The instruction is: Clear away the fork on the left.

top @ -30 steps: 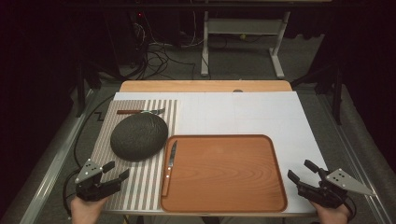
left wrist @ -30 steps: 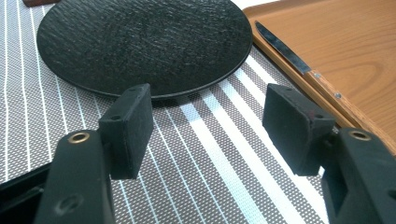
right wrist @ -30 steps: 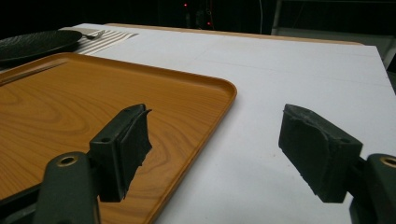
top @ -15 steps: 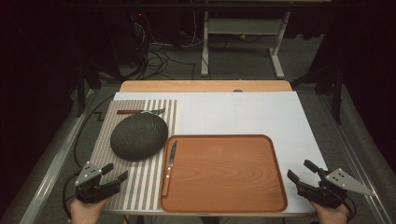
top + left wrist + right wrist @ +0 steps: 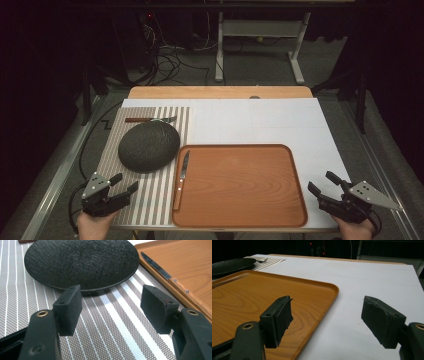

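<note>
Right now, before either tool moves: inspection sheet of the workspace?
Surface: white table top with a wooden strip along the far edge; striped placemat on its left part.
Job's things: dark round plate on the placemat; wooden tray beside it; knife lying along the tray's left rim; fork on the placemat beyond the plate.
Clutter: nothing seen.
Grippers: left tool open, near the placemat's front corner, holding nothing; right tool open, off the tray's front right corner, holding nothing.
Cables: black cable along the table's left side; a tangle on the floor behind.
Surroundings: dark room, white stand legs beyond the table.
</note>
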